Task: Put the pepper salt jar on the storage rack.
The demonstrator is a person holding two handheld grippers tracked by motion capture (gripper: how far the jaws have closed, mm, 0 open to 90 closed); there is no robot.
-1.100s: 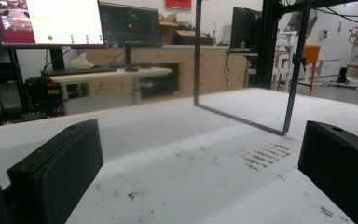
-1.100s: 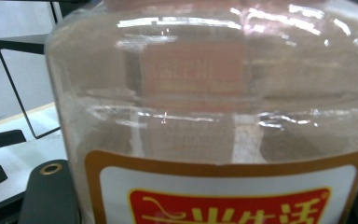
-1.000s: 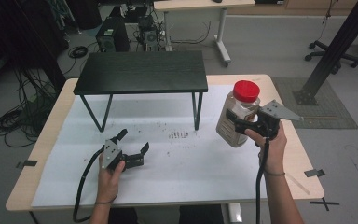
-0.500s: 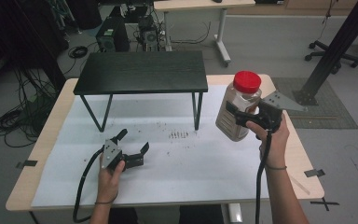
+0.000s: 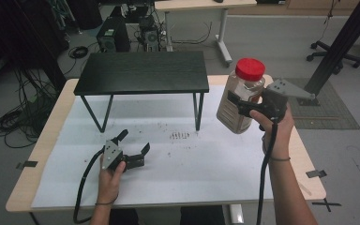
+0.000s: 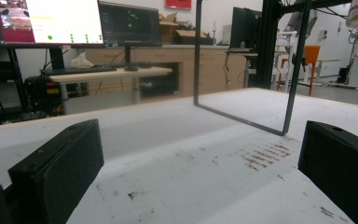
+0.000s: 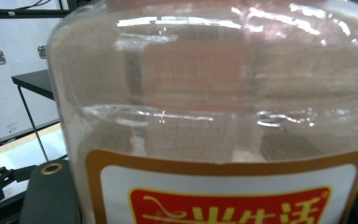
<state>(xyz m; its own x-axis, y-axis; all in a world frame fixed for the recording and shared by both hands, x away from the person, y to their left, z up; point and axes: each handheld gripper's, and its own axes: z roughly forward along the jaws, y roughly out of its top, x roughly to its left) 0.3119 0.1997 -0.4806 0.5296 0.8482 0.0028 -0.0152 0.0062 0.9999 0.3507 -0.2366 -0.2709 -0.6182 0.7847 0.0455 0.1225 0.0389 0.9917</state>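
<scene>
A clear plastic jar point(image 5: 239, 101) with a red lid point(image 5: 250, 69) hangs tilted above the table's right side, held in the air by my right gripper point(image 5: 242, 106), which is shut on its body. Up close in the right gripper view the jar point(image 7: 214, 116) shows an orange and red label, with one black jaw at its lower left. My left gripper point(image 5: 133, 147) rests on the white table cover point(image 5: 192, 159) at the front left, open, with nothing between its fingers point(image 6: 58, 170).
A low black stand point(image 5: 143, 72) on thin metal legs occupies the back middle of the table. Brown specks point(image 5: 180, 136) lie on the cover by its right front leg point(image 6: 293, 79). Cables, desks and office gear stand beyond the table.
My right gripper has lifted the jar higher and carried it slightly forward over the past second. The left gripper has stayed where it was.
</scene>
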